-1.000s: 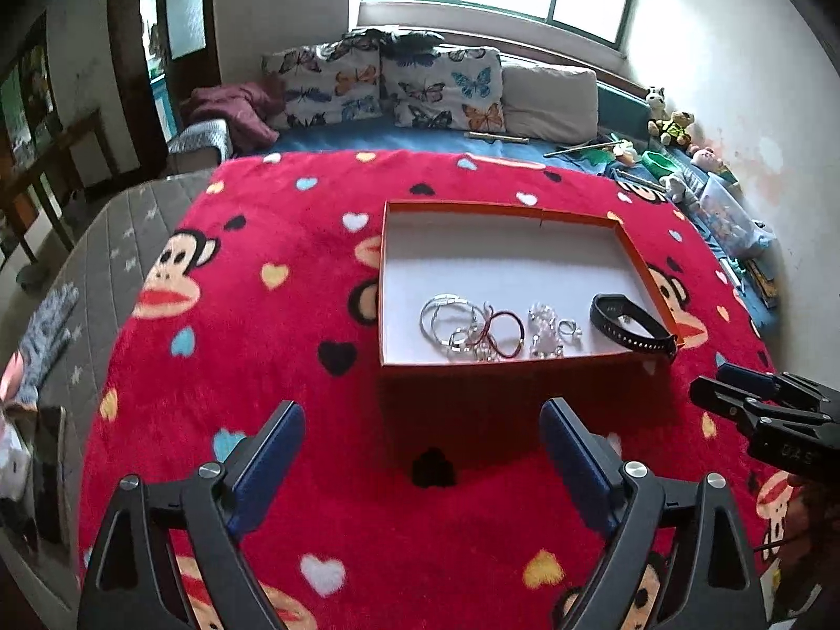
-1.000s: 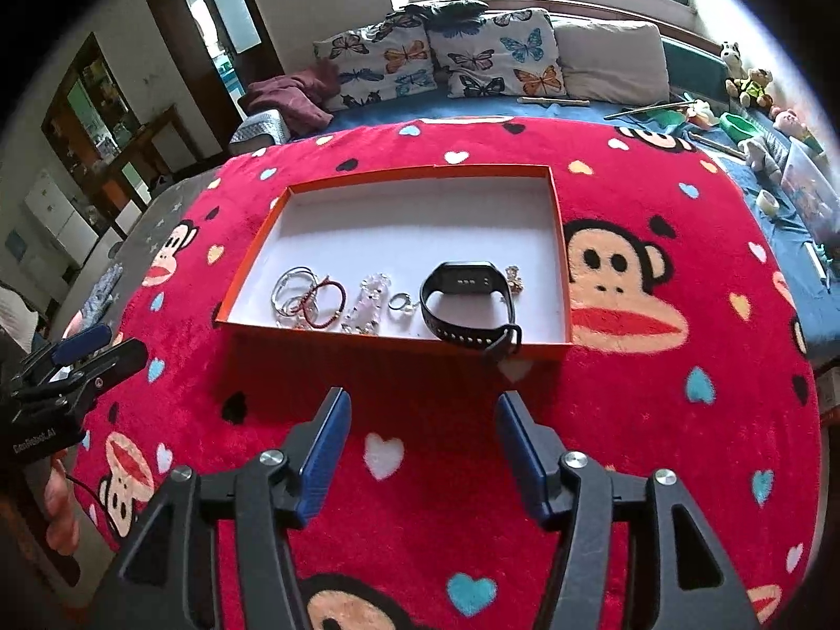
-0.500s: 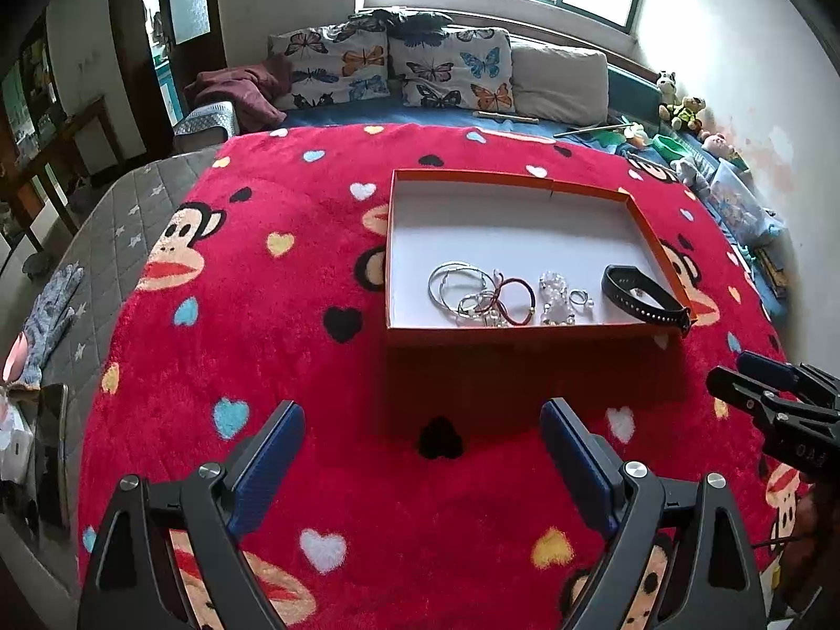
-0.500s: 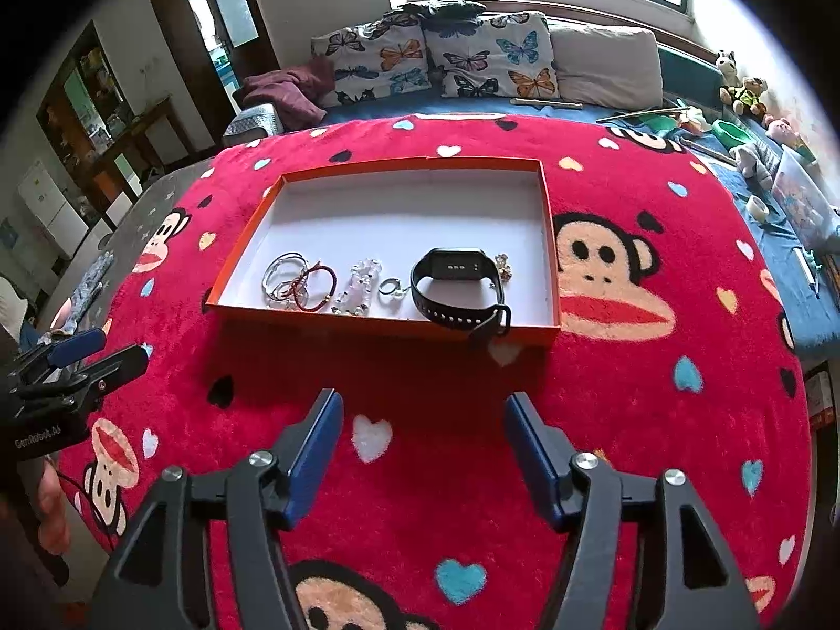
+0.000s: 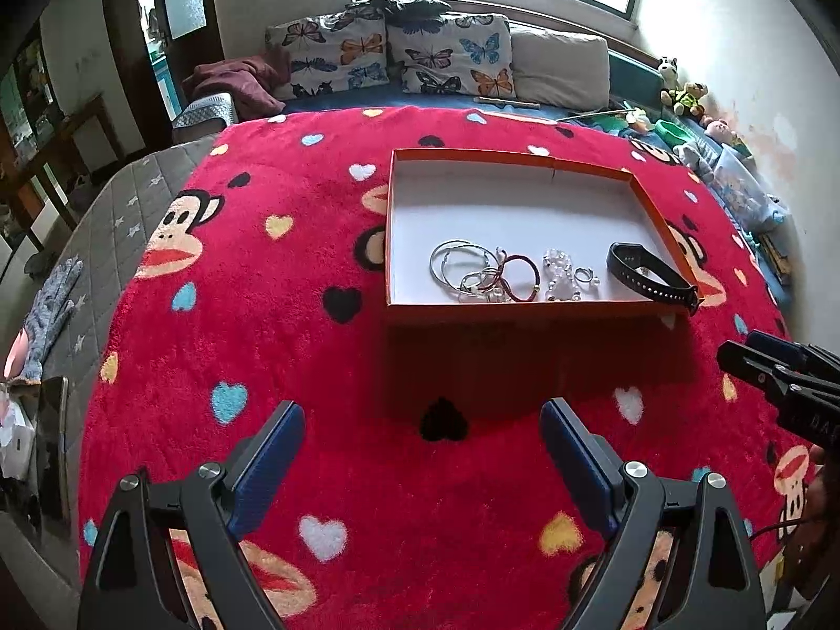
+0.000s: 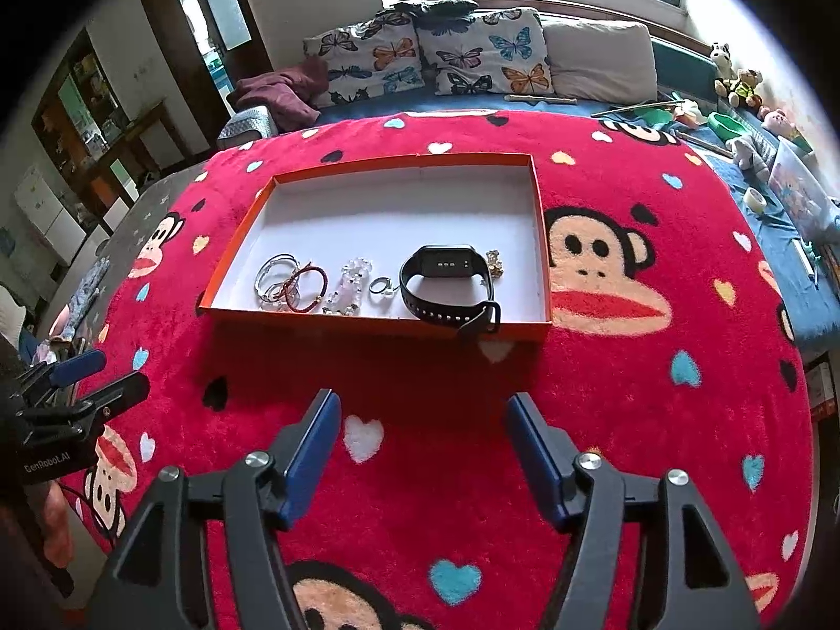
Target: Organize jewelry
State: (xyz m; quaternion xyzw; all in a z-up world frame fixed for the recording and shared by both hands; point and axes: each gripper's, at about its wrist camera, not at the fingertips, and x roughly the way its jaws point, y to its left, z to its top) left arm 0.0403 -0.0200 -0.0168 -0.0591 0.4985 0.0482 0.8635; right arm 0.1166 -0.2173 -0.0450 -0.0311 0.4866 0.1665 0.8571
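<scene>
Watch (image 6: 447,283) lay sideways in tray (image 6: 541,241), straight ahead of right gripper (image 6: 422,422); left gripper (image 5: 422,433) farther off. Both wide open, empty.

In front of me the shallow orange tray (image 6: 544,241) with a white floor holds everything along its near edge: silver bangles (image 6: 274,275), a red cord bracelet (image 6: 308,286), a clear bead bracelet (image 6: 349,283), a small ring (image 6: 380,285), a black watch (image 6: 446,283) with its strap over the rim, and a gold charm (image 6: 494,263).

One orange box (image 6: 543,241), one black watch (image 6: 446,283), one red bracelet (image 6: 307,286), two butterfly pillows (image 6: 430,55).
</scene>
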